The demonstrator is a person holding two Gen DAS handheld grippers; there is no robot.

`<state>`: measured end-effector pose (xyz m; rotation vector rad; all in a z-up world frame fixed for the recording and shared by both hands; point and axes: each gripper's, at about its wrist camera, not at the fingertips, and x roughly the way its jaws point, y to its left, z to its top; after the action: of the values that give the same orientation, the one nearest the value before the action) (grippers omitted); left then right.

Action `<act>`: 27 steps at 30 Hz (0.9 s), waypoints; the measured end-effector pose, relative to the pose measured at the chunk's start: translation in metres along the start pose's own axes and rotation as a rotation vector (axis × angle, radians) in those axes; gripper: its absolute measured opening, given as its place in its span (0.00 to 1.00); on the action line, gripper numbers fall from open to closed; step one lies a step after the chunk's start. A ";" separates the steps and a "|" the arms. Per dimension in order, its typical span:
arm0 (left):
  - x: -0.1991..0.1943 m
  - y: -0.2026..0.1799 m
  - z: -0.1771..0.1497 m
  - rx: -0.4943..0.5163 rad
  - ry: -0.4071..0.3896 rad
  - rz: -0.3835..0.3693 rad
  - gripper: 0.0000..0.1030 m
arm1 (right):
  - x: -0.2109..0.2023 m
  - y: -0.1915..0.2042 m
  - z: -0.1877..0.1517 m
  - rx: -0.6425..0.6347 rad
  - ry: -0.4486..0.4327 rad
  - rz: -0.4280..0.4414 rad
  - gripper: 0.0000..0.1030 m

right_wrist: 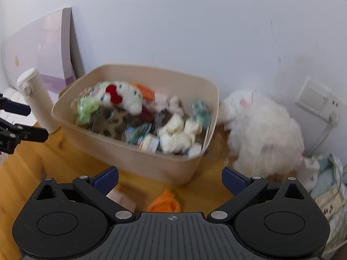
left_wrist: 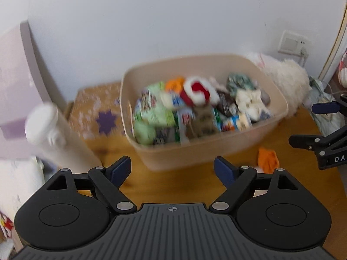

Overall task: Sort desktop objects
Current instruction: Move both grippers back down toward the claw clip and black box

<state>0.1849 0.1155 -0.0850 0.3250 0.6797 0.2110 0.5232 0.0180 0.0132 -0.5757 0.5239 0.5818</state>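
Note:
A beige plastic bin stands on the wooden table, heaped with packets, socks and a white plush with a red bow. An orange cloth lies on the table in front of the bin. My left gripper is open and empty, hovering before the bin's near wall. My right gripper is open wide and empty, just above the orange cloth. A small tan block lies under its left finger. Each gripper shows at the edge of the other's view.
A white bottle stands left of the bin. A fluffy white plush sits to its right, near a wall socket. A lilac box leans on the wall. A patterned mat lies behind the bottle.

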 end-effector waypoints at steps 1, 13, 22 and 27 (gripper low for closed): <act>0.001 -0.002 -0.007 0.000 0.012 -0.001 0.83 | -0.001 0.001 -0.005 0.005 0.008 0.005 1.00; 0.004 -0.024 -0.074 0.070 0.120 -0.019 0.83 | -0.005 0.019 -0.047 0.019 0.067 0.060 1.00; 0.014 -0.049 -0.096 0.198 0.175 -0.063 0.83 | 0.003 0.046 -0.072 -0.046 0.112 0.080 1.00; 0.026 -0.060 -0.105 0.231 0.217 -0.079 0.83 | 0.013 0.057 -0.083 -0.066 0.142 0.086 1.00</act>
<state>0.1419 0.0912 -0.1982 0.5004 0.9327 0.0925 0.4720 0.0100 -0.0744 -0.6630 0.6680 0.6446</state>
